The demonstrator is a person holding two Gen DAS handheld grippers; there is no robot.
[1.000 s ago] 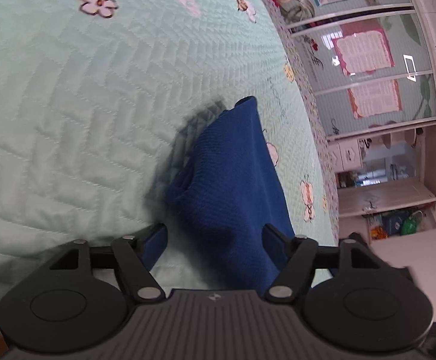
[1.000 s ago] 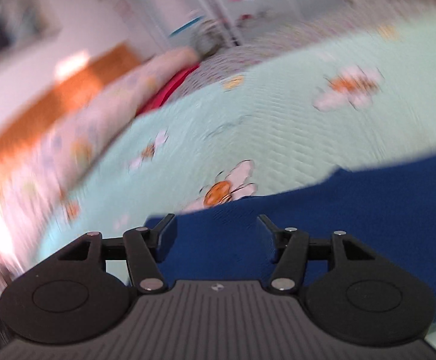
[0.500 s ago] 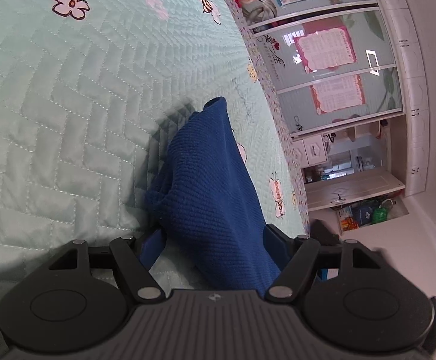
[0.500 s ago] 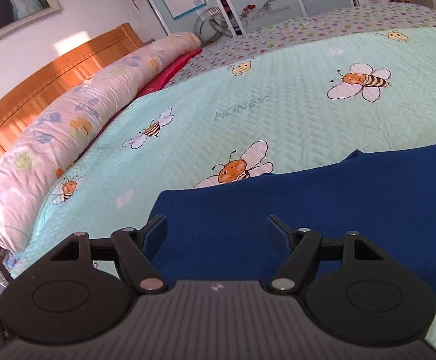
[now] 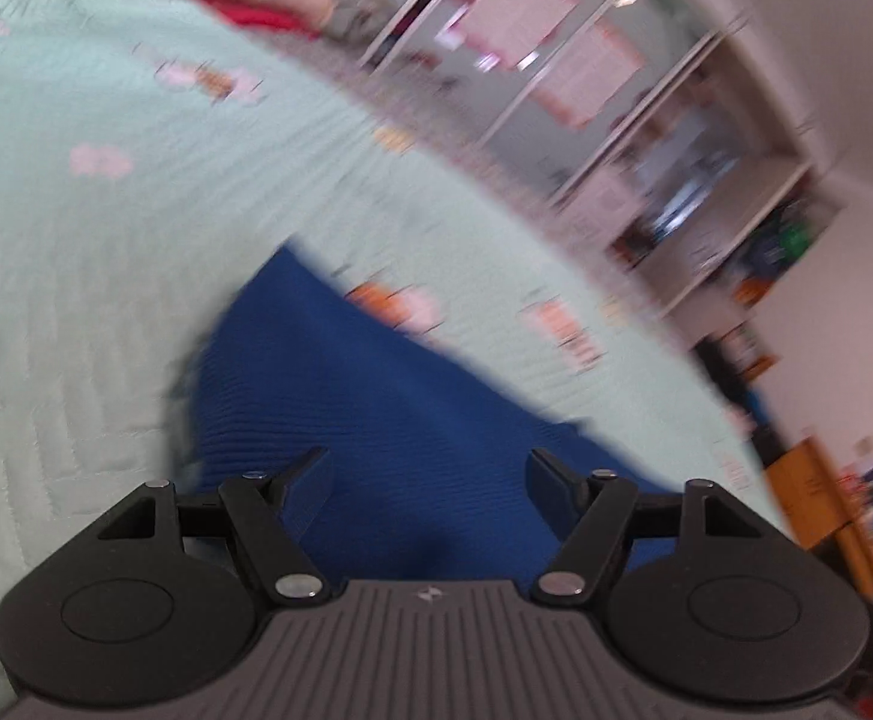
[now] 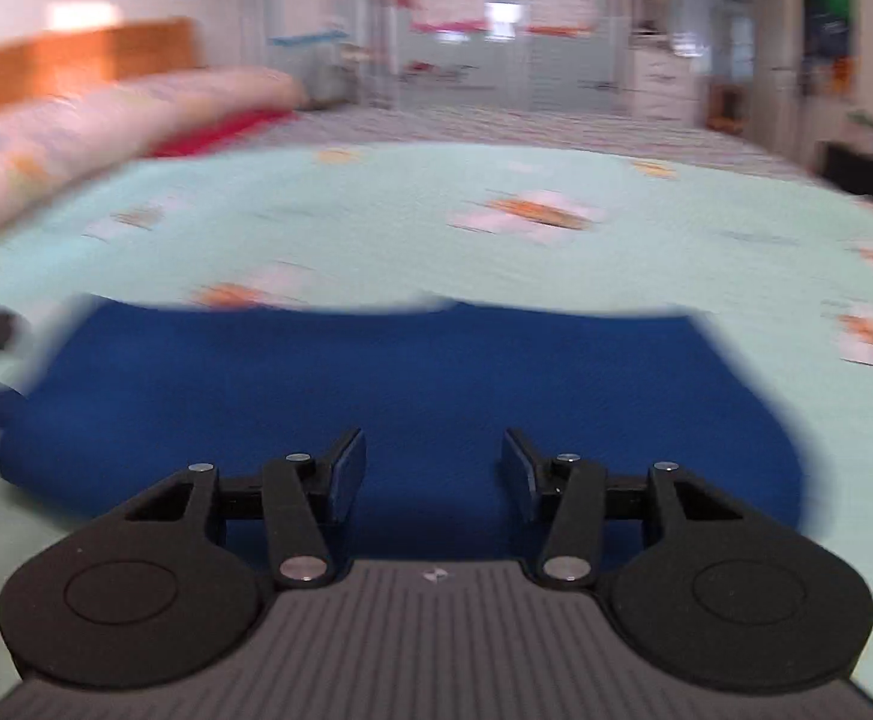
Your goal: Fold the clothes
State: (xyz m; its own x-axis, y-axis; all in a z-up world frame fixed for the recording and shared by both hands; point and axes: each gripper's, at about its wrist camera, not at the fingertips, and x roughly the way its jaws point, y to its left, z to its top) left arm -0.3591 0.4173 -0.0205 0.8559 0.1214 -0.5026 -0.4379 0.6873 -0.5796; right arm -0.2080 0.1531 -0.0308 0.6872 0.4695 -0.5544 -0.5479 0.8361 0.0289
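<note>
A blue knitted garment (image 6: 400,396) is spread flat on a bed (image 6: 556,252) covered by a pale green quilt printed with bees and flowers. A long floral pillow roll (image 6: 106,120) and a wooden headboard (image 6: 76,60) are seen along the bed's left side, with glass-fronted cabinets (image 6: 496,48) at the far wall. The left hand-held gripper (image 5: 428,474) is held open over the garment. The right hand-held gripper (image 6: 433,468), whose jaws have just been closing, is kept apart above the cloth, nothing pinched.
</note>
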